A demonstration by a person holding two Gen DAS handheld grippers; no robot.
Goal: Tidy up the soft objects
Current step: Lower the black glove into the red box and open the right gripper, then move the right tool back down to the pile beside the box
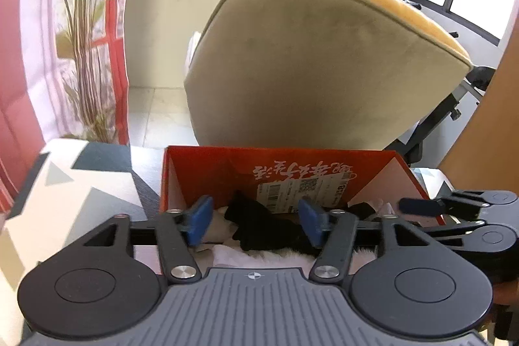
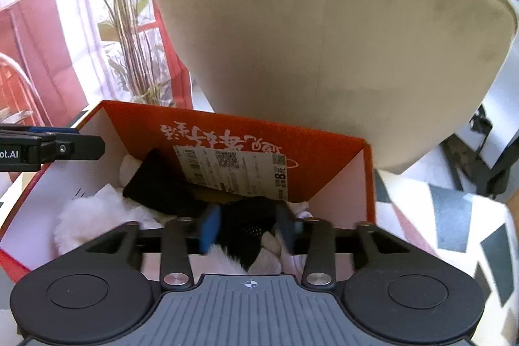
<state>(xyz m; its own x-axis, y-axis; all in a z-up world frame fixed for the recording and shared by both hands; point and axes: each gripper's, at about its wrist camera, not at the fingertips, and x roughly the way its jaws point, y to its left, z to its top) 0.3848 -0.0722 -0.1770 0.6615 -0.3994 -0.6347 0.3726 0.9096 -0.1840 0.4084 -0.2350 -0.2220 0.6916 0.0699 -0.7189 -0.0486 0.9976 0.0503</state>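
Left gripper: nearest the lens, jaws parted wide, blue pads clear on both sides of a black cloth lying between them; no grip on it. Gripper hangs over the near edge of the box.

Right gripper: jaws partly apart, straddling another black cloth piece. Pads stand just beside the fabric; whether they touch it cannot be told. Nothing is lifted.

Largest object behind: beige padded chair, back side toward the cameras, just beyond the box.

Orange cardboard box: open top, white inner walls, printed label on the far wall. It stands on a patterned surface.

Contents: white fluffy fabric along the bottom, black cloths heaped over it.

Potted plant to the left.
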